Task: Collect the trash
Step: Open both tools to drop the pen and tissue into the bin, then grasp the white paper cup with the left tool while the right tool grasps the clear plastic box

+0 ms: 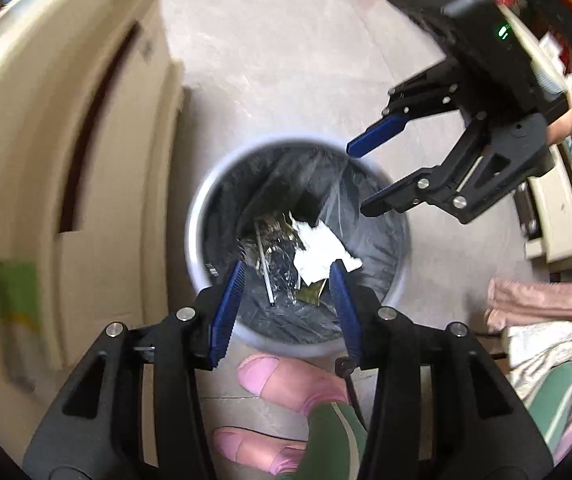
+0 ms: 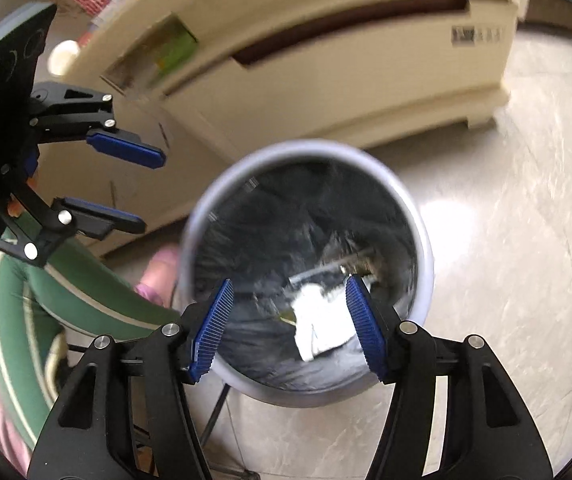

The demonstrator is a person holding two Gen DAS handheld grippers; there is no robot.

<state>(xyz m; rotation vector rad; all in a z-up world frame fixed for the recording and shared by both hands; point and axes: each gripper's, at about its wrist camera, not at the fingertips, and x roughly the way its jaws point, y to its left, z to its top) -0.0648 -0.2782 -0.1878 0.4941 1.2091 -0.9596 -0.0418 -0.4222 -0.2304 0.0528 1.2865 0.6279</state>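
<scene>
A round white trash bin point(image 1: 400, 276) with a black liner stands on the floor below both grippers. Inside lie crumpled white paper point(image 1: 322, 250), a thin stick and shiny wrappers. My left gripper point(image 1: 288, 270) is open and empty, above the bin's near rim. My right gripper point(image 1: 360, 178) is open and empty, above the bin's far right rim. In the right wrist view the bin point(image 2: 426, 256) fills the centre, with the white paper point(image 2: 318, 322) between my open right fingers point(image 2: 290, 286). The left gripper point(image 2: 147, 190) shows at the left, open.
A beige cabinet point(image 1: 97, 152) with a dark slot stands left of the bin; it also shows in the right wrist view point(image 2: 326, 64). The person's pink slippers point(image 1: 290, 380) and green trousers are just in front of the bin. Cluttered shelves point(image 1: 562, 208) and cloths stand at the right.
</scene>
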